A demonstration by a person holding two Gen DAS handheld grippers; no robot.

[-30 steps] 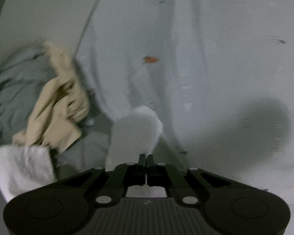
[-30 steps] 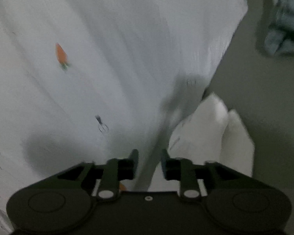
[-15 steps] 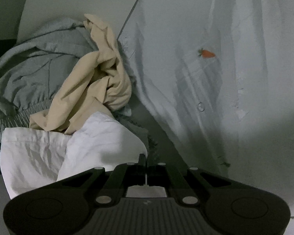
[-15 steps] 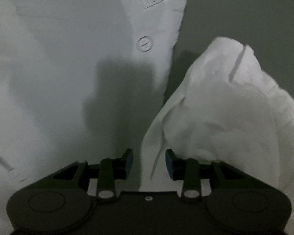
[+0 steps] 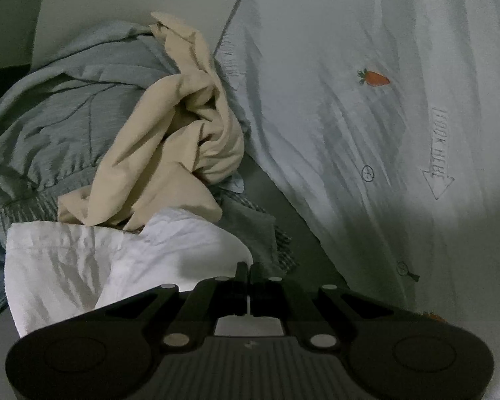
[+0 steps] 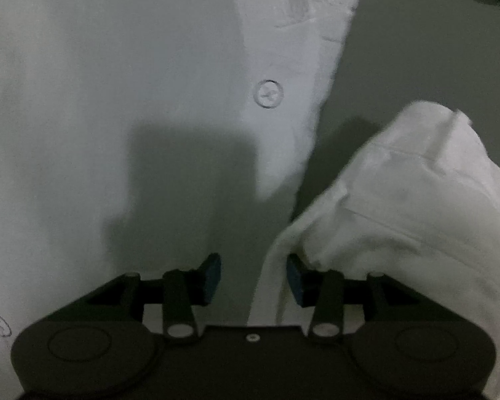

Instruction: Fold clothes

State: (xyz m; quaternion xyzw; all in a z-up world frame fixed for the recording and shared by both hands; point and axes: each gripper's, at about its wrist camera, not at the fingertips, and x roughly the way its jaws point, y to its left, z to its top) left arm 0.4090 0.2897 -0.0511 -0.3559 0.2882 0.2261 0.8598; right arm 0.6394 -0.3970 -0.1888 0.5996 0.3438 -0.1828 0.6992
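Note:
A white garment [image 5: 93, 266] lies bunched at the lower left of the left wrist view. My left gripper [image 5: 250, 271] is shut on an edge of it. The same white garment [image 6: 400, 206] fills the right side of the right wrist view. My right gripper [image 6: 253, 275] is open, and a fold of the white cloth hangs between its blue-padded fingers without being clamped. A pale printed sheet [image 5: 383, 116] with a carrot motif and button drawings lies spread under both grippers; it also shows in the right wrist view [image 6: 116, 83].
A heap of clothes lies to the left: a beige garment [image 5: 170, 153] on top of a grey-green one [image 5: 60, 116]. A dark checked cloth [image 5: 260, 233] peeks out beside them. The grey table surface [image 6: 400, 66] shows to the right of the sheet.
My left gripper has pulled back and left, keeping its hold on the white garment. My right gripper has opened wider and sunk toward the sheet; the white cloth is now loose between its fingers.

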